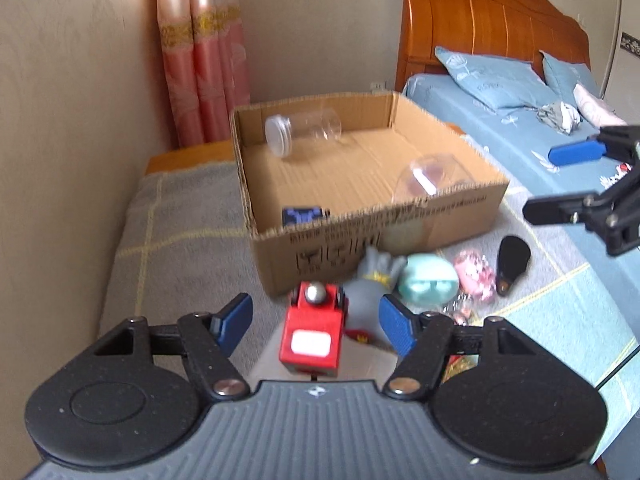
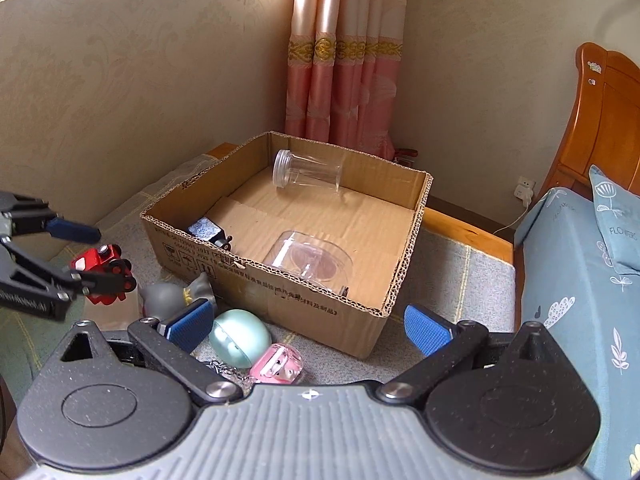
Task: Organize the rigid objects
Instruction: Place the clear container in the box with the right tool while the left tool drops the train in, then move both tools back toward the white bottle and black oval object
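Okay, left gripper [image 1: 316, 322] has its blue-padded fingers spread wide, straddling a red boxy toy truck with a silver ball on top [image 1: 314, 330]; pads on either side of it, not touching. Truck sits on the grey checked blanket [image 1: 180, 248], just in front of the open brown cardboard box [image 1: 448, 216]. Right gripper [image 2: 308, 326] also spread, holding nothing, hovering over the toy pile by the box's near corner.

Inside the box: clear plastic jar with a screw-thread neck [image 2: 308, 170] lying on its side near the back wall, clear dome-shaped plastic container with a pinkish base [image 2: 312, 258] against the front wall, small blue-and-black patterned block [image 2: 206, 230] in the near left corner.

Outside, next to the truck: grey rubbery figure with a yellow mark [image 1: 374, 280], mint green round ball-shaped toy [image 1: 428, 282] touching it, pink clear-cased keychain toy [image 1: 476, 276], black teardrop-shaped flat object [image 1: 512, 262] furthest right. Blue bedsheet [image 1: 520, 136] and wooden headboard behind, pink curtain [image 2: 344, 60] in the corner.
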